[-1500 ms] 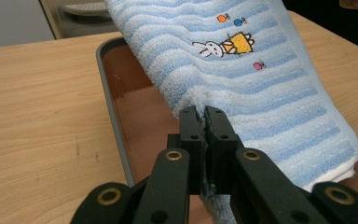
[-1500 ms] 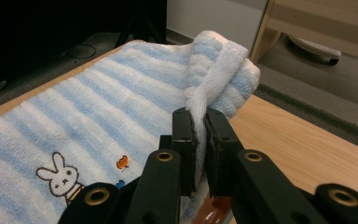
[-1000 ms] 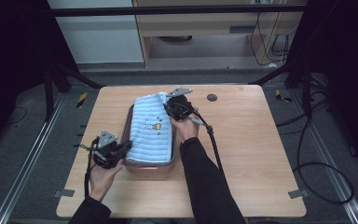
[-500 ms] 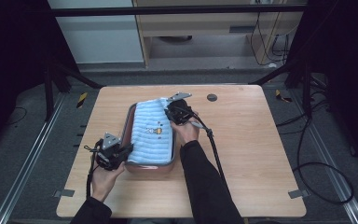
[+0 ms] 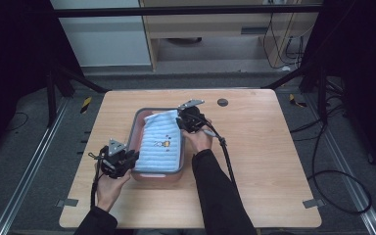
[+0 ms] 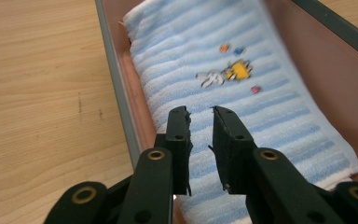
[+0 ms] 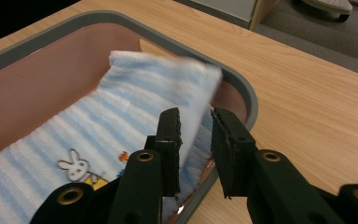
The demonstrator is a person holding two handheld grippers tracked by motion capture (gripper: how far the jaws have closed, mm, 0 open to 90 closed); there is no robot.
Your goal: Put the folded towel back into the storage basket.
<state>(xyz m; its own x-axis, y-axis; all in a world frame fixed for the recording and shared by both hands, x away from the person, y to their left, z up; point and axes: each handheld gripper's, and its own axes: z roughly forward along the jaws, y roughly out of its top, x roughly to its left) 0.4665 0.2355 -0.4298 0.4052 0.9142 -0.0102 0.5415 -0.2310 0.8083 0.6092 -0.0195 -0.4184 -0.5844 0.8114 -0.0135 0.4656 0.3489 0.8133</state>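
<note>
A folded light-blue striped towel (image 5: 161, 142) with a small cartoon print lies inside a pink tray with a grey rim (image 5: 136, 122). My left gripper (image 5: 133, 157) is at the tray's near left corner. Its jaws (image 6: 200, 112) have just been opening and stand a little apart above the towel (image 6: 214, 56), with nothing pinched. My right gripper (image 5: 181, 122) is at the far right corner. Its jaws (image 7: 195, 114) have also just been opening, and the towel's blurred edge (image 7: 135, 93) hangs loose in the gap.
The tray sits at the middle left of a wooden table (image 5: 264, 147). A small dark disc (image 5: 222, 102) lies near the far edge. The right gripper's cable (image 5: 225, 152) trails back along the forearm. Bare wood lies right of the tray (image 7: 242, 93).
Both grippers were shut on the towel's ends, holding it over the tray. Now both pairs of jaws have parted and the towel lies down inside the tray.
</note>
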